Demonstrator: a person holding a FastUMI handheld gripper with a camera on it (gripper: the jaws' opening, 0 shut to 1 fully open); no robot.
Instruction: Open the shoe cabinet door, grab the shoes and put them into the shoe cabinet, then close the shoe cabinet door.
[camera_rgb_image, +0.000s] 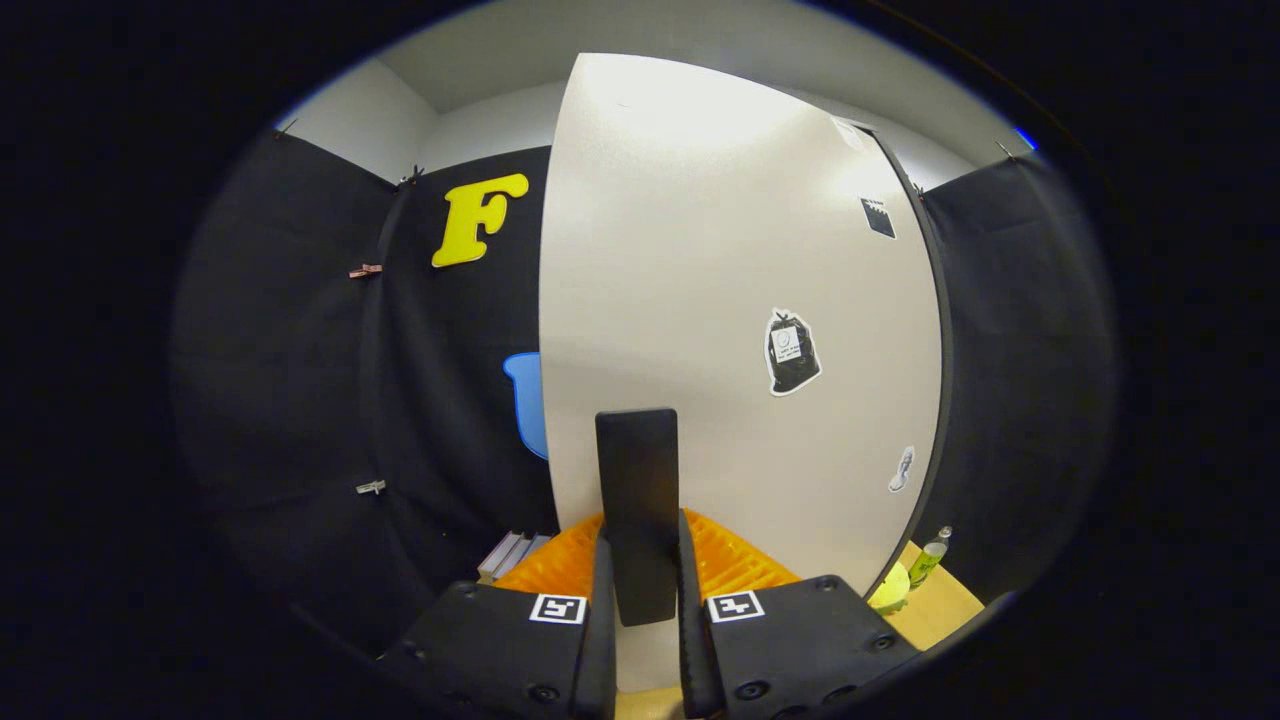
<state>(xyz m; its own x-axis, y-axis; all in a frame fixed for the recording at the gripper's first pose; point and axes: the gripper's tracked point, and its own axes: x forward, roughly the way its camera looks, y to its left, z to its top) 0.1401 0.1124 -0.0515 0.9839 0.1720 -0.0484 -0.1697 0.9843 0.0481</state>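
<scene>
White cabinet door (700, 300), dark handle (637, 500)

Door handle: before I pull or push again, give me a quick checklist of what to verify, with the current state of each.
1. Grip on the handle: ok. It sits between the fingers of the gripper, which close on both its sides.
2. Handle alignment: ok. It stands upright, centred in the gap.
3. Door position: cannot tell. No cabinet opening shows, so I cannot say whether it is open or closed.
4. Swing path: cannot tell. An orange ridged thing lies low past the fingers; its clearance is unclear.
5. Bottle beyond the door's far edge: ok, upright.
6. Shoes stored: cannot tell.
</scene>
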